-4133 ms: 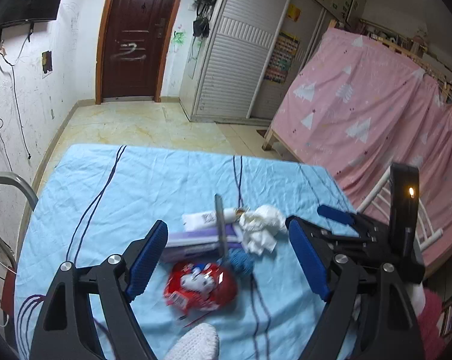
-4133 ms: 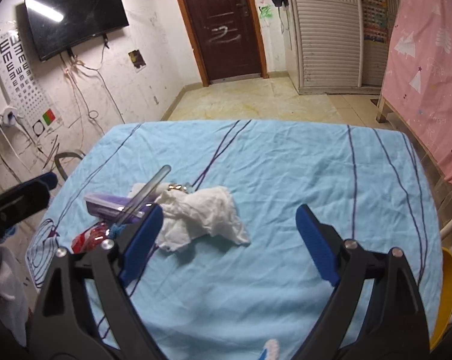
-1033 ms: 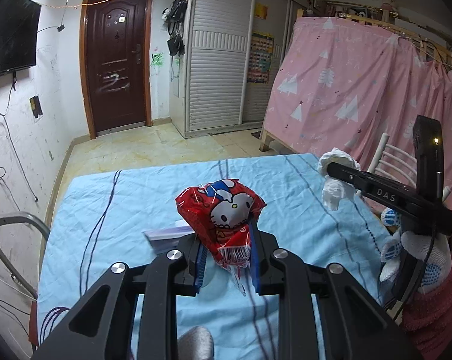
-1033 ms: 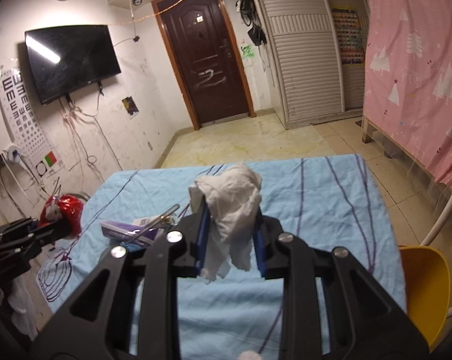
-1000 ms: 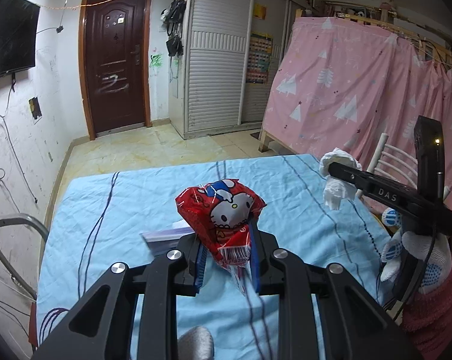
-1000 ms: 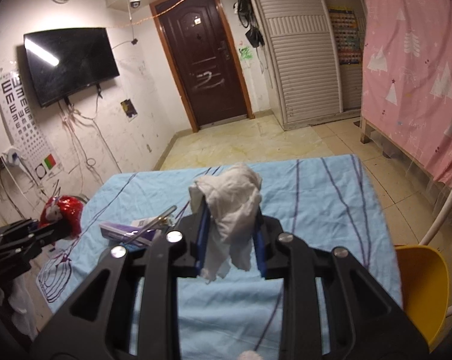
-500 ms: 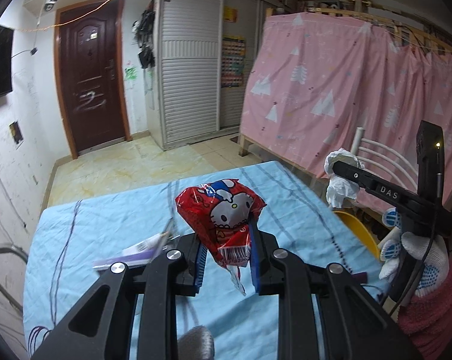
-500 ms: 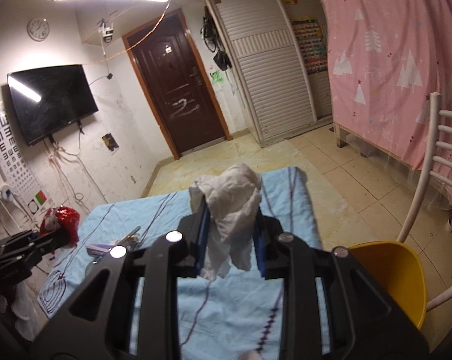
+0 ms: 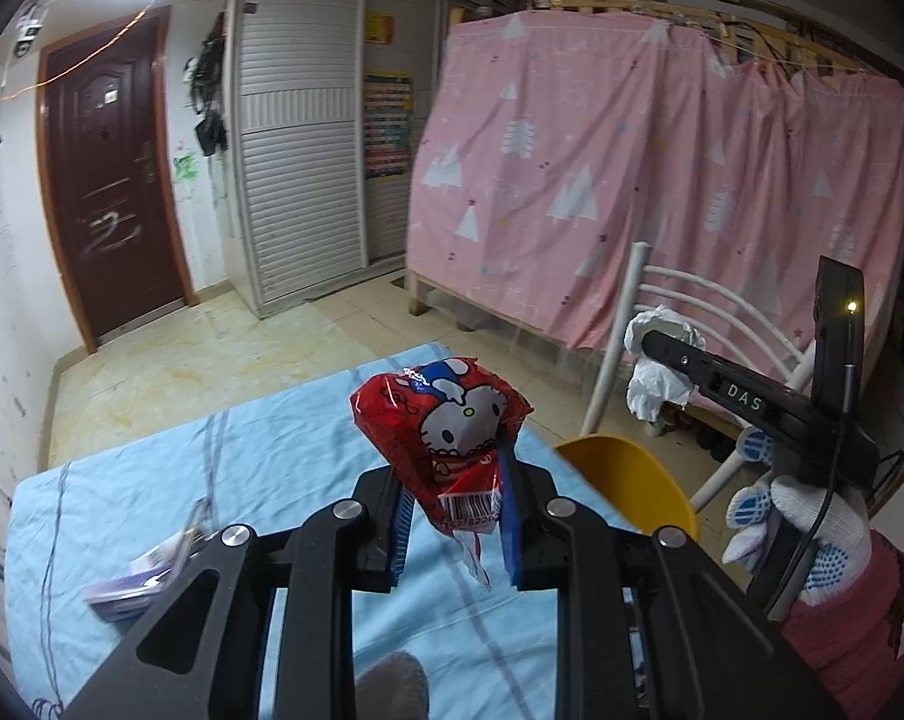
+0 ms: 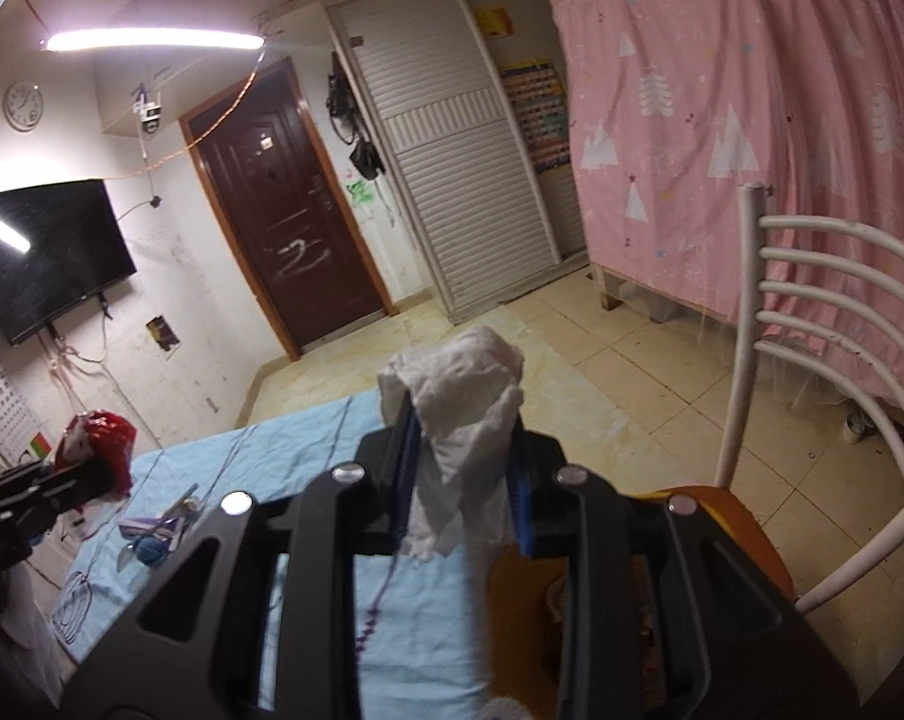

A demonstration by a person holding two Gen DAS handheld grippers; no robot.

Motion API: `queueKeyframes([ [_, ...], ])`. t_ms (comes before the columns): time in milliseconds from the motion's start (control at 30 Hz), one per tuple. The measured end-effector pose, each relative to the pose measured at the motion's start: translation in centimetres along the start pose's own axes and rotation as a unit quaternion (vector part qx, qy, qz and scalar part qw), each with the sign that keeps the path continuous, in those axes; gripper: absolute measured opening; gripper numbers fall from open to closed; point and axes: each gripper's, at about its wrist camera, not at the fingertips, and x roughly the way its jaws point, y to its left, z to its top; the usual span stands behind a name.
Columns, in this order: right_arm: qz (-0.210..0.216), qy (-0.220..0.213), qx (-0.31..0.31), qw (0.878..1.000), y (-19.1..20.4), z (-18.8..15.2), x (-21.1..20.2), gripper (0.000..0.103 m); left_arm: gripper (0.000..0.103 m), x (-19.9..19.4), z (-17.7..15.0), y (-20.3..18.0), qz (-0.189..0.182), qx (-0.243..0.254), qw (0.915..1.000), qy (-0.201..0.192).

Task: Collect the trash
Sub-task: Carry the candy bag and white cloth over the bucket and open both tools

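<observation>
Left wrist: left gripper point(image 9: 454, 516) clamps red wrapper point(image 9: 440, 426); right gripper point(image 10: 463, 474) clamps tissue point(image 10: 457, 402) beside table edge point(image 10: 481, 630).

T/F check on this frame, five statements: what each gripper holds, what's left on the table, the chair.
1. The left gripper is shut on the red wrapper. True.
2. The right gripper is open. False: it is shut on the white tissue.
3. A purple packet lies on the blue tablecloth. True.
4. The chair seat is green. False: it is yellow.
5. The brown door stands open. False: it is closed.
</observation>
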Motion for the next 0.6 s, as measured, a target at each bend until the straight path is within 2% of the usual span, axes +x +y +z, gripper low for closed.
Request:
queueKeyframes([
  [367, -0.044, -0.004, 0.026, 0.999, -4.9, 0.7, -0.3, 0.025, 0.014, 4.5, 2.5, -6.7, -0.060, 0.031, 0.9976, 0.015],
  [600, -0.051, -0.004, 0.054, 0.997, -6.7, 0.8, -0.6, 0.044, 0.014, 7.7, 3.0, -9.4, -0.100, 0.021, 0.9940, 0.038],
])
